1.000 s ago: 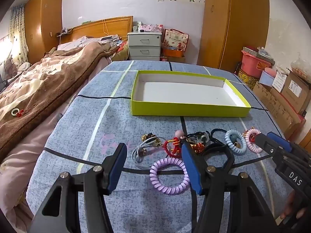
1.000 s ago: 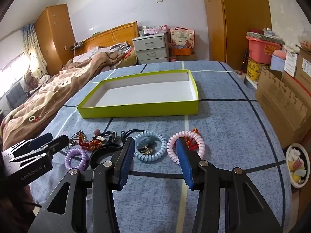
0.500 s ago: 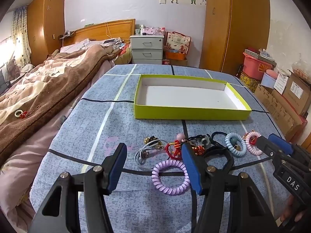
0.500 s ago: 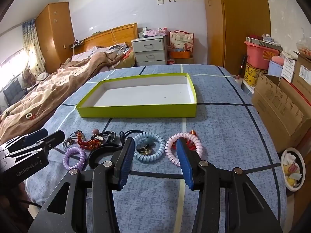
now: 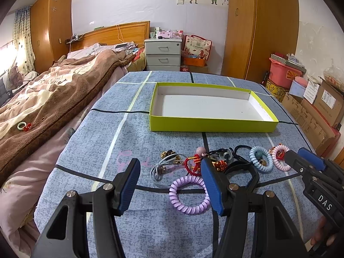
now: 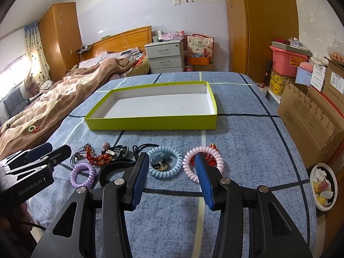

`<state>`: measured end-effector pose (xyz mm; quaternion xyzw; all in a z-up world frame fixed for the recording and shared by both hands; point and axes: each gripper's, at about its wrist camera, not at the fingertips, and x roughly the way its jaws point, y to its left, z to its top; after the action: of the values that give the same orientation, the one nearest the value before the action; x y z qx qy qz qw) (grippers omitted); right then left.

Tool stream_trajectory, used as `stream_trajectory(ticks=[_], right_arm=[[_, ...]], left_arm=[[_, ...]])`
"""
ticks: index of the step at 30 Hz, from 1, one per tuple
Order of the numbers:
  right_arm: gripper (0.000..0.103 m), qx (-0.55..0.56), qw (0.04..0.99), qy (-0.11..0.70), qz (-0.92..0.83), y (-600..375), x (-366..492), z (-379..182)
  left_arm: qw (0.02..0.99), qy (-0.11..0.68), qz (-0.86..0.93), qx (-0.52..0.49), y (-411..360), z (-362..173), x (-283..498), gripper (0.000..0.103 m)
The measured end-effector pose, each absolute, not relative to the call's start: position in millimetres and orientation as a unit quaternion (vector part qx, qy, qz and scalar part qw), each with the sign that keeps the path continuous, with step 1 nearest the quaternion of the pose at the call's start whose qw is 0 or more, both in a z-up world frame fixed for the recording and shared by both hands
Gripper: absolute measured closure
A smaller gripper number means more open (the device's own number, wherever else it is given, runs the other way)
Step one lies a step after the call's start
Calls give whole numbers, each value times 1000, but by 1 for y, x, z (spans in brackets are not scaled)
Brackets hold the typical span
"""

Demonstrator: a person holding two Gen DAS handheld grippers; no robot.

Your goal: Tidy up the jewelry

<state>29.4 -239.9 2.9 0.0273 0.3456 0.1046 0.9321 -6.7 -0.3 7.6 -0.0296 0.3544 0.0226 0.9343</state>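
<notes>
We noted the blue patterned tablecloth point(image 5: 92, 142) filling the lower half of both views, with the bed and its brown blanket point(image 5: 53, 99) along the left edge. At frame centre lay the yellow-green tray point(image 5: 212, 125), shallow, white inside, holding nothing we could see. Below it, across the lower middle, the jewelry sat in a loose row on the cloth, well apart from the tray. In the left wrist view the left gripper point(image 5: 169, 182) filled the bottom, jaws wide apart and gripping nothing, the purple coil band point(image 5: 189, 195) lying between its fingers, just beside the right one. In the right wrist view the right gripper point(image 6: 171, 176) likewise stood parted and held nothing; its two fingers overlapped the near edges of the light blue coil band point(image 6: 169, 163) and the pink coil band point(image 6: 206, 161); whether they touched, we could not tell. Left of the blue band we recorded a black hair band point(image 6: 114, 165), partly hidden by the finger, then a tangle of red knotted cord point(image 6: 99, 158) and a grey cord loop point(image 5: 159, 172) with small gold charms. A pink bead point(image 5: 201, 150) sat at the top of that tangle.
</notes>
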Motion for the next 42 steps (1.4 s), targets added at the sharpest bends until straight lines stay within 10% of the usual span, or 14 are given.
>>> stream_trajectory(ticks=[42], right_arm=[[57,30,934,342,99,-242,26,5]], left_arm=[[932,360,25,-28,4,8,-9,42]])
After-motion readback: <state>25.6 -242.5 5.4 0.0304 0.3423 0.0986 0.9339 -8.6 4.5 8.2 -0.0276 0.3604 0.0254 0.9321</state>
